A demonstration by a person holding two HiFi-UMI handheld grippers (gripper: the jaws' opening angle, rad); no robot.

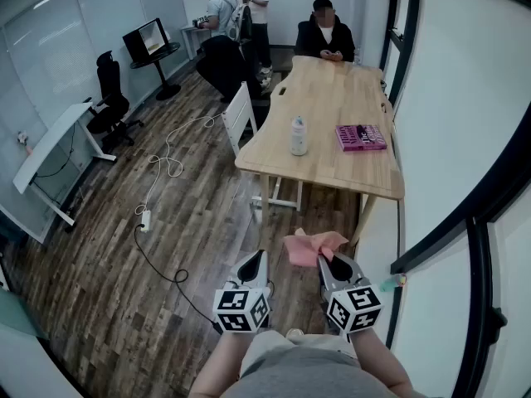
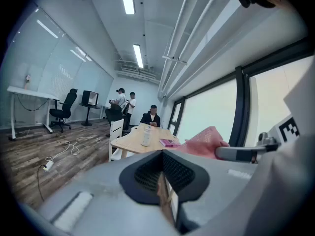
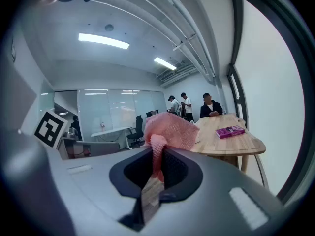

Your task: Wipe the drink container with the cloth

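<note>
Drink container (image 1: 299, 135) stands upright on the wooden table (image 1: 332, 98), well apart from both grippers. Only the right gripper view shows the right gripper (image 3: 156, 173) clamped on the pink cloth (image 3: 170, 129). The left gripper (image 2: 162, 181), in its own view, has its jaws together and empty.

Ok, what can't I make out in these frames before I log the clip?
- Drink container: its label, fill level and any dirt are too small to read in the head view and left gripper view.
- Book: the cover print is too small in every view.
- Cloth: it is bunched, so its full extent is unclear, and its lower end is buried in the shut right claw.
</note>
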